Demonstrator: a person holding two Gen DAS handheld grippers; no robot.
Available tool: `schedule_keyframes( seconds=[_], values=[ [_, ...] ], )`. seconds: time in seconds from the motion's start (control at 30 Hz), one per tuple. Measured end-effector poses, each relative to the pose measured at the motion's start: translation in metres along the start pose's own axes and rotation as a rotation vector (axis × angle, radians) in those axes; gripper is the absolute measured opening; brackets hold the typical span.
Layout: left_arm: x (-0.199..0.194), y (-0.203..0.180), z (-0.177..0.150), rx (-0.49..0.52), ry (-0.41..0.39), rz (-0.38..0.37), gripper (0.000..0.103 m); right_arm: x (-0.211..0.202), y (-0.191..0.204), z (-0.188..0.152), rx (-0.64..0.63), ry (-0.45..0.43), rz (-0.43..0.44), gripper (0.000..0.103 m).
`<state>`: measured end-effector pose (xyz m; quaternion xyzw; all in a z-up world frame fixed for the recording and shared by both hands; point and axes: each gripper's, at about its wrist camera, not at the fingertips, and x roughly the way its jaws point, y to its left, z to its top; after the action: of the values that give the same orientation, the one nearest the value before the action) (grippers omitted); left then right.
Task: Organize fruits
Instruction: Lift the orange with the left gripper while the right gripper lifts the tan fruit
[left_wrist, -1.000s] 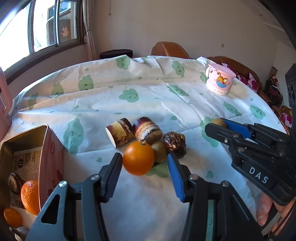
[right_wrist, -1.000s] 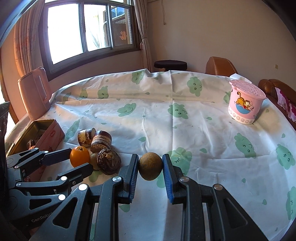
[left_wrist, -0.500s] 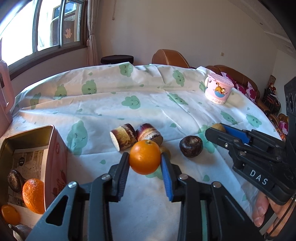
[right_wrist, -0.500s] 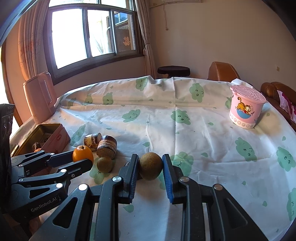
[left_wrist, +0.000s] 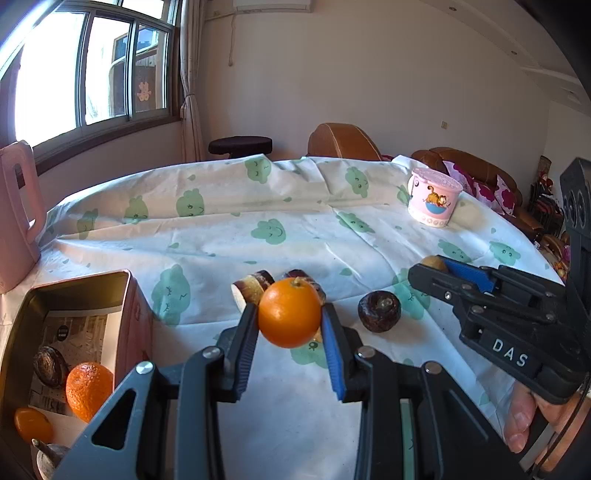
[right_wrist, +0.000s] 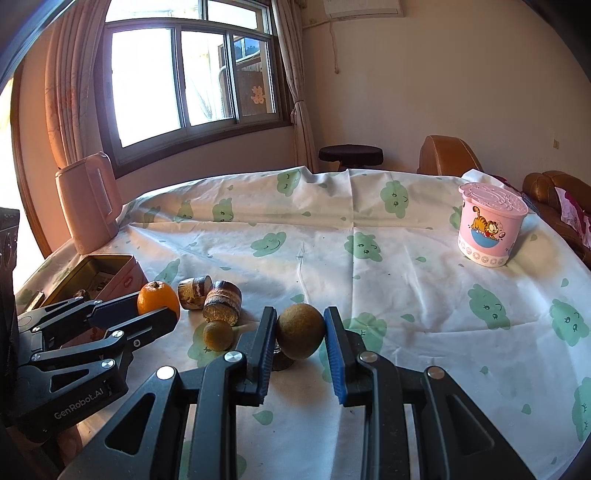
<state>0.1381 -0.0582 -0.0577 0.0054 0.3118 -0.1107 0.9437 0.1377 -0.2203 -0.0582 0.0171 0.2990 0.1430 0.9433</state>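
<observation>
My left gripper (left_wrist: 289, 311) is shut on an orange (left_wrist: 288, 321) and holds it just above the tablecloth. My right gripper (right_wrist: 300, 313) is shut on a round brown fruit (right_wrist: 300, 332), also clear of the cloth. In the left wrist view the right gripper (left_wrist: 437, 271) is at the right with that fruit (left_wrist: 431, 263) in its tips. An open tin box (left_wrist: 127, 295) at the left holds an orange (left_wrist: 88, 389), a dark fruit (left_wrist: 50, 365) and a small orange (left_wrist: 33, 424). A dark round fruit (left_wrist: 379, 311) and a small brown-green fruit (right_wrist: 218, 335) lie on the cloth.
Two cut brown-skinned stalk pieces (right_wrist: 221, 302) lie behind the held orange. A pink lidded cup (right_wrist: 489, 229) stands at the far right of the table (right_wrist: 406, 258). A pink jug (right_wrist: 90, 203) stands at the far left, beyond the tin. A hand (left_wrist: 524, 417) holds the right gripper.
The left gripper's jaws closed on the orange and raised it off the cloth. The dark fruit rolled to the right. The right gripper kept its hold on the brown fruit and tilted up.
</observation>
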Motion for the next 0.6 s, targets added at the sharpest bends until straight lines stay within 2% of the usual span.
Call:
schedule_keyframes(
  seconds=[0.6],
  values=[
    [-0.022, 0.001, -0.002, -0.002, -0.115, -0.021, 0.036, -0.016, 0.013, -0.002, -0.066, -0.084, -0.018, 0.028]
  ],
)
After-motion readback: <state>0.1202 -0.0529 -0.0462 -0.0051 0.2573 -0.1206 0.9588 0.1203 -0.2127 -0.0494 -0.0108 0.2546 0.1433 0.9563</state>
